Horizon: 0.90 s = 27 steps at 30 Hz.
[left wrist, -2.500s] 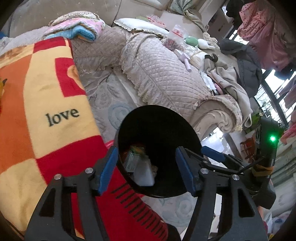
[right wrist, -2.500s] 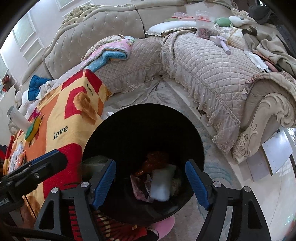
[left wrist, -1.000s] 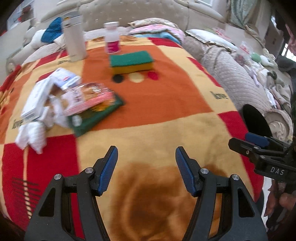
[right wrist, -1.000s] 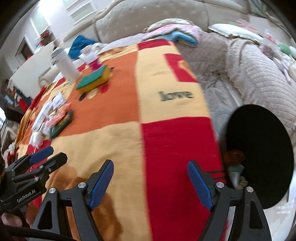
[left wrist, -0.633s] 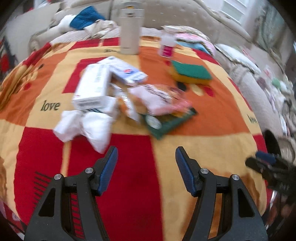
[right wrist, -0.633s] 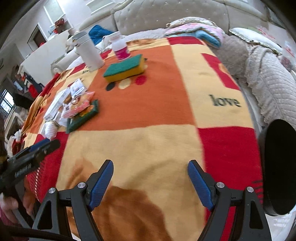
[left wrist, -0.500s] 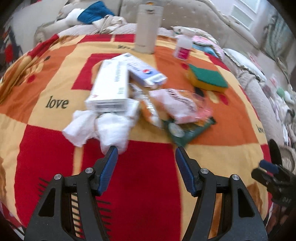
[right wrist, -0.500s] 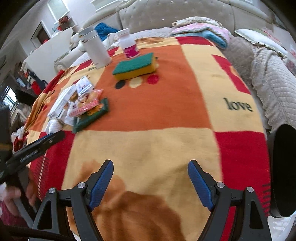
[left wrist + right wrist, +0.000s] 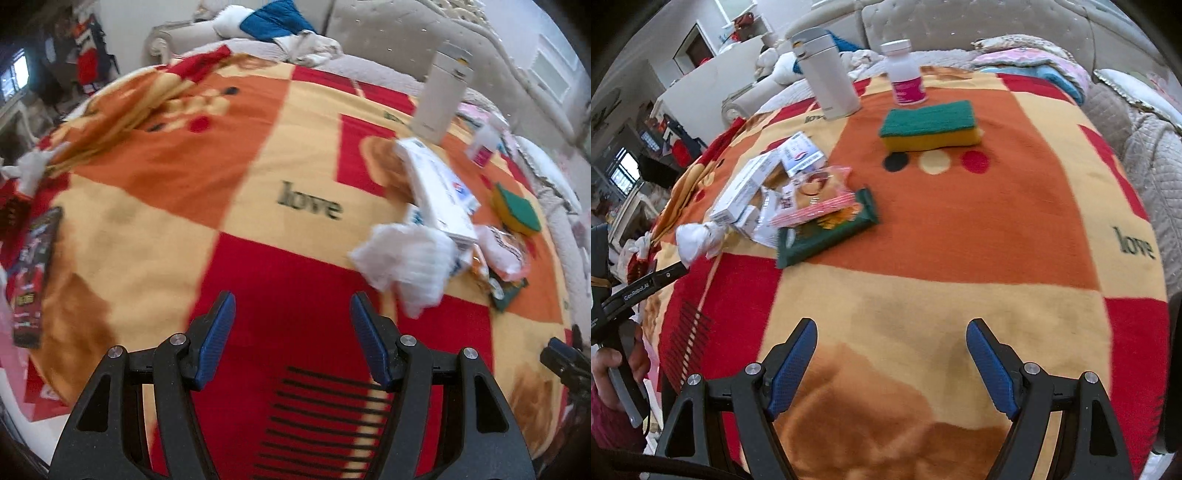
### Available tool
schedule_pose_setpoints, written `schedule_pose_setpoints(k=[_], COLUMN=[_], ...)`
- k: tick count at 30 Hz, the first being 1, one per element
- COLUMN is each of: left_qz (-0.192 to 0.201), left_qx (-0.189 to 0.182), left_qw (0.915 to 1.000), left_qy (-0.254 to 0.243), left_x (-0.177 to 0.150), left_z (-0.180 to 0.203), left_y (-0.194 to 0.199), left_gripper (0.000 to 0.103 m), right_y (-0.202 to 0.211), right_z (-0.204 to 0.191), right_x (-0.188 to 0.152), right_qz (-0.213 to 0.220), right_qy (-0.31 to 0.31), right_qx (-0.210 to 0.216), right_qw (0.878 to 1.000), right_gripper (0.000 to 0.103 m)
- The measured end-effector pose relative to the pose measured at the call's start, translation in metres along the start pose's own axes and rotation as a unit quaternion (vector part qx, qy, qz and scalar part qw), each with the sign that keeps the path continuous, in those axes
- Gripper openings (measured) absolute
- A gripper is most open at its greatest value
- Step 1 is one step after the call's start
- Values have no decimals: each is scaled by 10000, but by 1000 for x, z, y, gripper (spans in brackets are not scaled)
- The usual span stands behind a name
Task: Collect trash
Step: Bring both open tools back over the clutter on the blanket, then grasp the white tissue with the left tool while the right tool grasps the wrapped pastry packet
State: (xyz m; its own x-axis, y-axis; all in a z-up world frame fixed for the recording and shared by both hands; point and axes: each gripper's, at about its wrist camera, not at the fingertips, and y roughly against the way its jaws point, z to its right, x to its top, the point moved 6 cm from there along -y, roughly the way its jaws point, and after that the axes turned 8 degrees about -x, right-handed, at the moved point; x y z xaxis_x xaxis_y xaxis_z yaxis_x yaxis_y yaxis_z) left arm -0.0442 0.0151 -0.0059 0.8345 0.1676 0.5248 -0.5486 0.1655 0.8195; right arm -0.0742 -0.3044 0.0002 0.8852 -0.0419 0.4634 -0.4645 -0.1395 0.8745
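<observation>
A trash pile lies on the checkered blanket (image 9: 155,236): a crumpled white tissue (image 9: 406,258) (image 9: 696,238), white cartons (image 9: 436,195) (image 9: 746,192), a pink snack bag (image 9: 816,199) and a green wrapper (image 9: 827,229) (image 9: 508,291). My left gripper (image 9: 291,306) is open and empty over a red square, and the tissue sits just right of and beyond its right finger. My right gripper (image 9: 892,332) hangs open and empty over a yellow patch, with the pile far off to its upper left. The left gripper (image 9: 646,284) shows at that view's left edge, close to the tissue.
A white flask (image 9: 827,74), a pink-labelled bottle (image 9: 905,72) and a green-yellow sponge (image 9: 929,125) stand behind the pile. A dark packet (image 9: 33,273) and another tissue (image 9: 29,170) lie at the blanket's left edge. The black bin's rim (image 9: 1174,369) peeks in at right. Sofas surround the table.
Both grippers left the bin and swept left over the table. The left one passed the pile, which now sits to its right. The bin has slid to the right view's edge.
</observation>
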Motion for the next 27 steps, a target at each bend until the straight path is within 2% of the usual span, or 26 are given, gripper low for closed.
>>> schedule_pose_setpoints(k=[4, 9, 11, 15, 18, 21, 26, 27], left_qz=[7, -138, -198, -287, -371, -343, -331, -340], left_qx=[-286, -1163, -1361, -1456, -1493, -1439, -1355, -1364], left_qw=[9995, 9924, 9897, 9884, 9872, 9873, 9871, 9867], left_qy=[105, 387, 401, 328, 430, 575, 789, 821], left_x=[2, 1, 0, -3, -6, -4, 1, 2], left_z=[-2, 24, 38, 59, 66, 68, 72, 73], left_y=[5, 7, 6, -1, -9, -15, -31, -34], left_gripper=[63, 64, 64, 64, 64, 64, 64, 64], right_y=[-2, -4, -6, -15, -26, -40, -68, -73], right_z=[-14, -19, -21, -32, -44, -58, -63, -61], right_x=[6, 25, 39, 65, 82, 96, 103, 103], right_qz=[14, 131, 202, 253, 267, 234, -3, -47], right_qy=[185, 186, 130, 117, 277, 592, 833, 789], right_qx=[12, 69, 125, 271, 194, 67, -64, -27], right_qw=[9998, 9997, 9996, 9992, 9991, 9979, 9965, 9969], right_gripper=[81, 81, 81, 81, 82, 91, 91, 88])
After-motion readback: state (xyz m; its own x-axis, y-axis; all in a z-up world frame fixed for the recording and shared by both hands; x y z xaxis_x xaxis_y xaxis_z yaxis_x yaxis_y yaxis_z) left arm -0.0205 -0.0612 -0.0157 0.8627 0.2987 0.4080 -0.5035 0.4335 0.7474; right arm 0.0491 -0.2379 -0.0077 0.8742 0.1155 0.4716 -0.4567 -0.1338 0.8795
